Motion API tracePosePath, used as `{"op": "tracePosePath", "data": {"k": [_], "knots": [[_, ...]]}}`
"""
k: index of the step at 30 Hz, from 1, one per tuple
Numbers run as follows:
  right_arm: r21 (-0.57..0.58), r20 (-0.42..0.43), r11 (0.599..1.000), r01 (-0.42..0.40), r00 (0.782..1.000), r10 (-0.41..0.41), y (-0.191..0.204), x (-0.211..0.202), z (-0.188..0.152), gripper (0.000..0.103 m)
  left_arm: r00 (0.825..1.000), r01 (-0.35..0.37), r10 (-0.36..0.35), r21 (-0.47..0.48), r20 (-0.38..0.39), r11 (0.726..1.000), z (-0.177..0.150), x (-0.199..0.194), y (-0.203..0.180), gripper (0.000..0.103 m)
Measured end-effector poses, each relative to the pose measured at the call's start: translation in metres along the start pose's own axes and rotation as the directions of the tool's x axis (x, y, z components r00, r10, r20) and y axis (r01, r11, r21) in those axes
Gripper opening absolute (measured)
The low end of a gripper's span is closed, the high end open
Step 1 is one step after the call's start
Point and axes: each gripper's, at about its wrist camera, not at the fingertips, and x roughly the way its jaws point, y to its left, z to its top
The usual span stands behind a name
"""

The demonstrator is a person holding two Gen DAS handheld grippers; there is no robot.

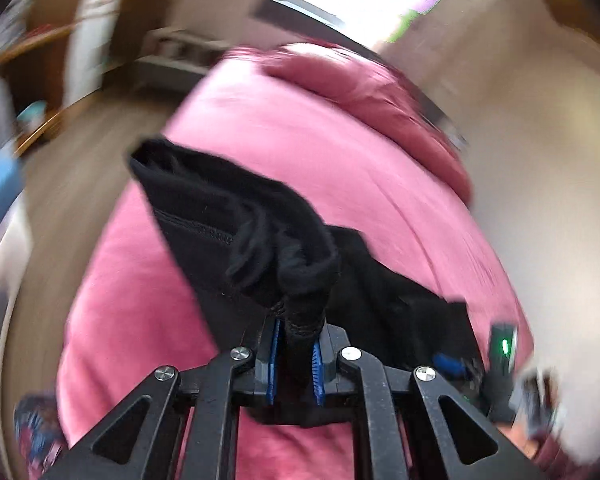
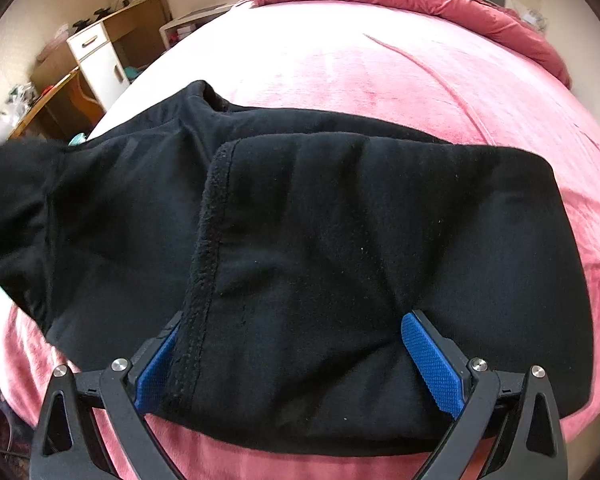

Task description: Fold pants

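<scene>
Left wrist view: the left claw (image 1: 296,354) is clenched on a bunched edge of the black pants (image 1: 236,220), lifted above the pink bed (image 1: 300,128). Right wrist view: the right claw (image 2: 300,360) is spread wide, pads straddling the folded pants (image 2: 340,240) lying mid-frame on the bed (image 2: 380,68).

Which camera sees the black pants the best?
The right wrist view: the black pants lie sharp and spread across the pink bed. The left wrist view is blurry, showing only a bunched end clamped in the left gripper.
</scene>
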Motion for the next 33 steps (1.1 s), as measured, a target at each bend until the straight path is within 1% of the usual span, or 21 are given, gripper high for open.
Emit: {"op": "tracePosePath", "data": {"k": [2, 6, 8, 9, 10, 11, 14, 16, 19, 20, 21, 23, 24, 26, 31, 33], "knots": [[0.014, 0.009, 1.000, -0.028, 1.000, 0.028, -0.006, -0.009, 0.004, 0.103, 0.999, 0.012, -0.006, 0.115, -0.050, 0.993, -0.004, 0.018, -0.026, 0.012], [0.060, 0.091, 0.994, -0.094, 0.992, 0.088, -0.026, -0.037, 0.012, 0.103, 0.992, 0.024, 0.005, 0.227, -0.128, 0.974, -0.018, 0.045, -0.050, 0.012], [0.086, 0.106, 0.986, -0.145, 0.985, 0.136, -0.035, -0.045, 0.015, 0.103, 0.988, 0.019, 0.024, 0.267, -0.156, 0.963, -0.025, 0.053, -0.056, 0.012], [0.105, 0.104, 0.977, -0.184, 0.979, 0.174, -0.042, -0.049, 0.017, 0.103, 0.986, 0.013, 0.036, 0.289, -0.163, 0.957, -0.030, 0.054, -0.060, 0.012], [0.116, 0.104, 0.972, -0.204, 0.976, 0.193, -0.044, -0.051, 0.017, 0.103, 0.985, 0.008, 0.045, 0.303, -0.167, 0.953, -0.033, 0.055, -0.063, 0.012], [0.140, 0.107, 0.959, -0.248, 0.966, 0.234, -0.049, -0.052, 0.019, 0.103, 0.984, 0.005, 0.050, 0.310, -0.169, 0.951, -0.035, 0.055, -0.063, 0.012], [0.194, 0.095, 0.919, -0.344, 0.939, 0.331, -0.058, -0.049, 0.022, 0.103, 0.982, -0.020, 0.086, 0.357, -0.169, 0.934, -0.040, 0.057, -0.069, 0.012], [0.203, 0.090, 0.905, -0.373, 0.928, 0.362, -0.056, -0.047, 0.024, 0.102, 0.981, -0.026, 0.096, 0.370, -0.171, 0.929, -0.042, 0.058, -0.071, 0.012], [0.185, 0.068, 0.890, -0.417, 0.909, 0.412, -0.042, -0.044, 0.028, 0.099, 0.980, -0.035, 0.107, 0.386, -0.168, 0.922, -0.042, 0.059, -0.074, 0.012], [0.176, 0.056, 0.879, -0.444, 0.896, 0.441, -0.039, -0.043, 0.032, 0.097, 0.980, -0.034, 0.107, 0.387, -0.168, 0.921, -0.042, 0.058, -0.074, 0.012], [0.171, 0.049, 0.871, -0.461, 0.887, 0.459, -0.034, -0.041, 0.033, 0.094, 0.980, -0.033, 0.106, 0.386, -0.168, 0.922, -0.042, 0.058, -0.074, 0.012], [0.159, 0.040, 0.858, -0.488, 0.872, 0.488, -0.024, -0.040, 0.039, 0.091, 0.980, -0.032, 0.105, 0.386, -0.168, 0.922, -0.043, 0.057, -0.078, 0.012], [0.151, 0.032, 0.844, -0.515, 0.856, 0.516, -0.019, -0.038, 0.046, 0.090, 0.980, -0.031, 0.104, 0.386, -0.167, 0.922, -0.044, 0.056, -0.077, 0.012], [0.137, 0.013, 0.830, -0.541, 0.839, 0.545, -0.005, -0.033, 0.058, 0.090, 0.980, -0.032, 0.104, 0.386, -0.167, 0.922, -0.041, 0.057, -0.077, 0.012], [0.088, -0.040, 0.821, -0.565, 0.821, 0.569, 0.025, -0.016, 0.080, 0.091, 0.981, -0.031, 0.102, 0.385, -0.165, 0.923, -0.042, 0.058, -0.078, 0.012], [0.075, -0.059, 0.820, -0.567, 0.819, 0.571, 0.034, -0.011, 0.085, 0.091, 0.981, -0.030, 0.101, 0.386, -0.166, 0.922, -0.042, 0.058, -0.078, 0.012]]}}
